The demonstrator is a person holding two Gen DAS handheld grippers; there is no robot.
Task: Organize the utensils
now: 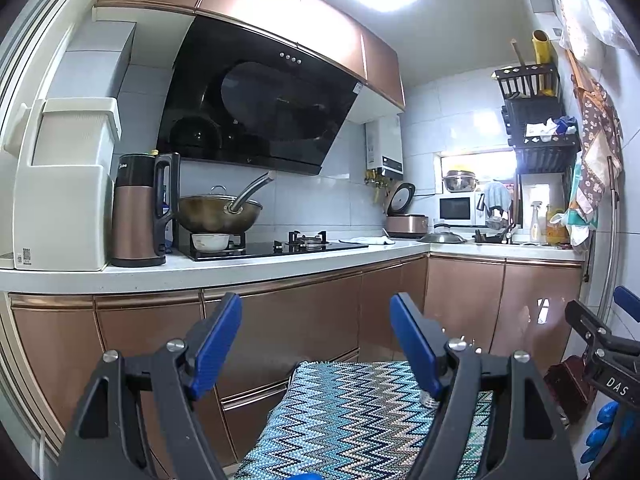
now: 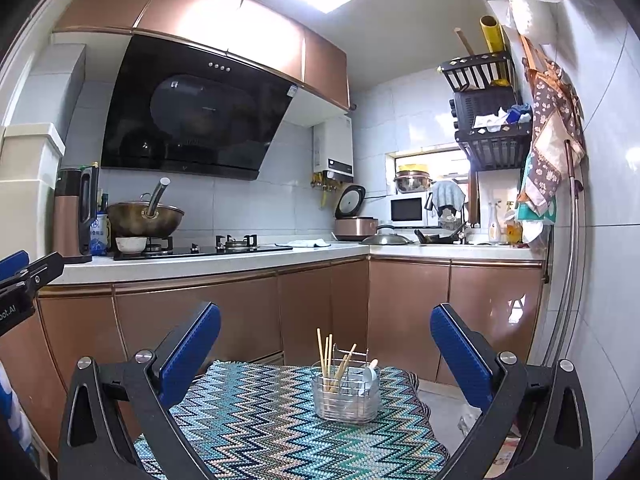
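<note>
Zigzag cloth [image 2: 256, 420] is spread ahead of both empty, wide-open grippers [image 2: 325, 344] [image 1: 316, 322]; light, stiff chopsticks [image 2: 326, 354] in the wire caddy [image 2: 346, 396] are judged best pinched mid-shaft.

— What sort of place is shown?
— A small home kitchen is shown. A slanted black glass range hood [image 1: 256, 100] is mounted under glossy copper-coloured wall cabinets [image 1: 280, 12], above a black gas hob [image 1: 276, 245] where a brass-coloured wok [image 1: 219, 213] is set.
— What else marks it?
— A white microwave [image 2: 407, 210], an open rice cooker [image 2: 354, 216] and a sink corner are seen on the white countertop [image 2: 224, 261]; floral aprons [image 2: 550, 128] are hung on the tiled wall.
</note>
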